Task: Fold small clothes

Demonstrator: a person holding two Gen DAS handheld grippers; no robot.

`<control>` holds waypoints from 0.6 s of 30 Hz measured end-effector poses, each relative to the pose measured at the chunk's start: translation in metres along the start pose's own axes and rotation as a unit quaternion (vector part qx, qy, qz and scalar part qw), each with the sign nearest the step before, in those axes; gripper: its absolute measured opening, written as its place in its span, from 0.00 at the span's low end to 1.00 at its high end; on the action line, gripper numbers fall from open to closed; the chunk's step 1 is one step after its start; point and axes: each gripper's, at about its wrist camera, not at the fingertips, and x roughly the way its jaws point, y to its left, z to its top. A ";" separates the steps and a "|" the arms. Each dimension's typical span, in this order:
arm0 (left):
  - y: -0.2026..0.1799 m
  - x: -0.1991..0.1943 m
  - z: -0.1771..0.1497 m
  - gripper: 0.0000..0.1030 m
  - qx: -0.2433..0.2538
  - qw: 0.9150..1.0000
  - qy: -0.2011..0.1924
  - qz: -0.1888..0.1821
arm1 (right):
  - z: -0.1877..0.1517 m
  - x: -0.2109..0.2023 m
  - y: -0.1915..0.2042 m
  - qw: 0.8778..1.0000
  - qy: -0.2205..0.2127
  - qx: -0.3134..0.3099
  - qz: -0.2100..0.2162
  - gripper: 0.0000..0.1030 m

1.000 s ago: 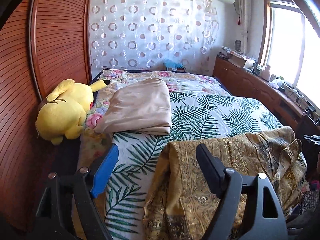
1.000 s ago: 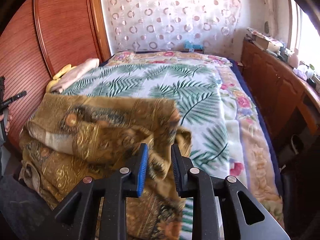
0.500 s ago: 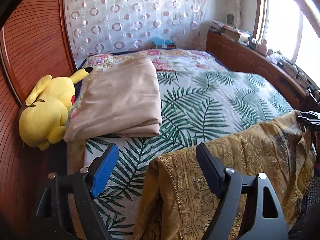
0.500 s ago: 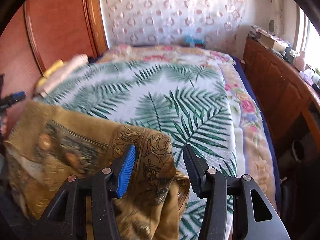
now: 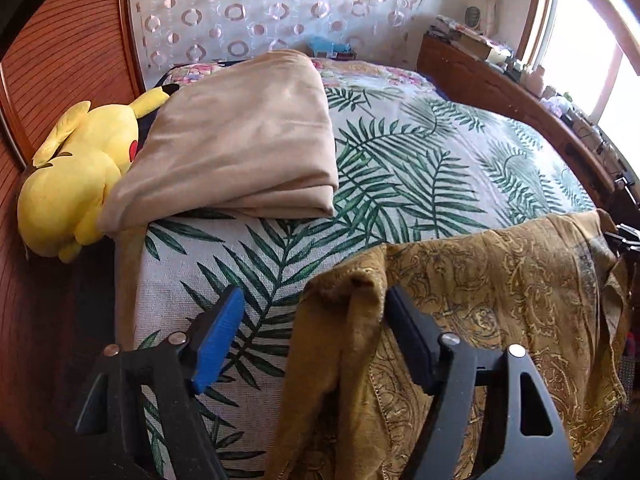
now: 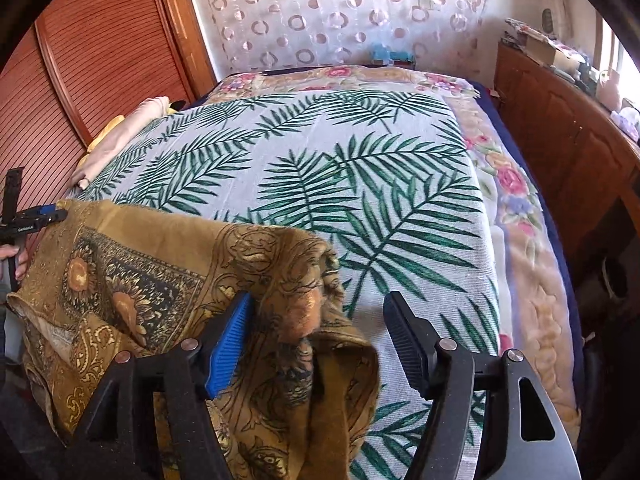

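Releasing the gold cloth (image 6: 168, 280), your right gripper (image 6: 320, 336) opens while left gripper (image 5: 312, 332) narrows, ungripped; flatten toward twelve o'clock.

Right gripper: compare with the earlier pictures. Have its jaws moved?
Yes. The right gripper has let go of the golden cloth; its jaws are opening, wide against the bedspread.

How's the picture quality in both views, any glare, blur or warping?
Left wrist view: the window is blown out white, and the wardrobe bows from fisheye warping. Right wrist view: evenly lit and sharp on the palm-leaf bedspread, with dark lens corners.
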 end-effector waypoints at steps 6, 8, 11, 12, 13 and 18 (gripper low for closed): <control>-0.005 -0.004 -0.001 0.39 0.003 0.999 -0.002 -0.034 | -0.003 -0.003 0.009 1.000 0.004 -0.023 0.010 0.42; -0.008 -0.006 -0.003 0.27 0.003 0.999 0.001 -0.047 | -0.006 -0.005 0.014 0.999 0.004 -0.033 0.018 0.27; -0.009 -0.017 -0.006 0.12 -0.012 0.997 -0.020 -0.067 | -0.012 -0.012 0.018 0.999 -0.005 -0.037 0.036 0.12; -0.010 -0.022 -0.006 0.11 -0.015 0.997 -0.028 -0.071 | -0.015 -0.017 0.019 0.998 -0.011 -0.034 0.050 0.10; -0.010 -0.032 -0.007 0.11 -0.019 0.996 -0.042 -0.076 | -0.018 -0.026 0.020 0.997 -0.024 -0.032 0.066 0.10; -0.025 -0.095 -0.003 0.10 -0.010 0.987 -0.115 -0.112 | -0.028 -0.079 0.025 0.992 -0.081 -0.045 0.083 0.09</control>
